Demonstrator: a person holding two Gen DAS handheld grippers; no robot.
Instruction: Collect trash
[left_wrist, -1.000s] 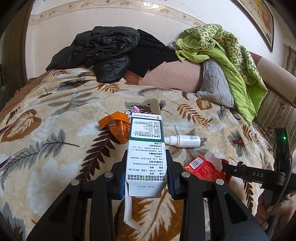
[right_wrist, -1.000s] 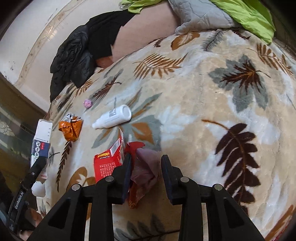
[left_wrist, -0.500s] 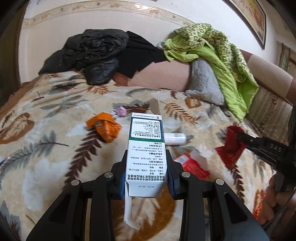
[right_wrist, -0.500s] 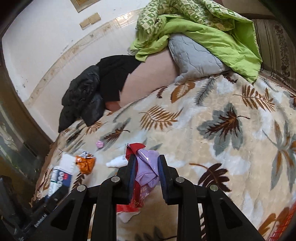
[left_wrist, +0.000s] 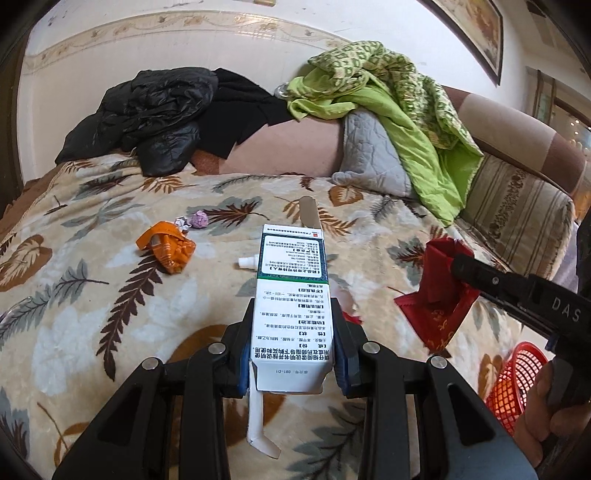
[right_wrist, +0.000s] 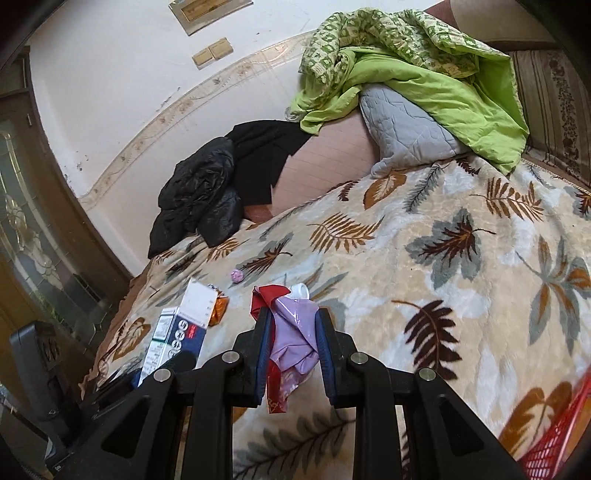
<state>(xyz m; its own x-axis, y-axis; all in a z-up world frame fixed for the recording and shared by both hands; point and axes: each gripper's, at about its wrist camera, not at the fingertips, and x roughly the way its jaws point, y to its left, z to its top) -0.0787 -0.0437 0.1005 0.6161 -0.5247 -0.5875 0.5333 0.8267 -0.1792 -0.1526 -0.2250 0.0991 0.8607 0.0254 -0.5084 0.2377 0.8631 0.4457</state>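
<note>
My left gripper (left_wrist: 291, 354) is shut on a white and green medicine box (left_wrist: 291, 295), held above the leaf-patterned blanket (left_wrist: 92, 302); the box also shows in the right wrist view (right_wrist: 177, 332). My right gripper (right_wrist: 291, 350) is shut on a red and purple wrapper (right_wrist: 291, 347), lifted off the bed; it shows as a red bundle (left_wrist: 436, 295) in the left wrist view. On the blanket lie an orange wrapper (left_wrist: 168, 249), a small purple ball (left_wrist: 199, 219) and a white bottle (left_wrist: 245, 262), mostly hidden behind the box.
A red mesh basket (left_wrist: 517, 384) sits at the lower right, its rim also in the right wrist view (right_wrist: 554, 443). A black jacket (left_wrist: 155, 114), a green quilt (left_wrist: 388, 99) and a grey pillow (left_wrist: 369, 158) lie at the bed's far end.
My right gripper closed on the red and purple wrapper and lifted it off the blanket. My left gripper rose a little with the box still held.
</note>
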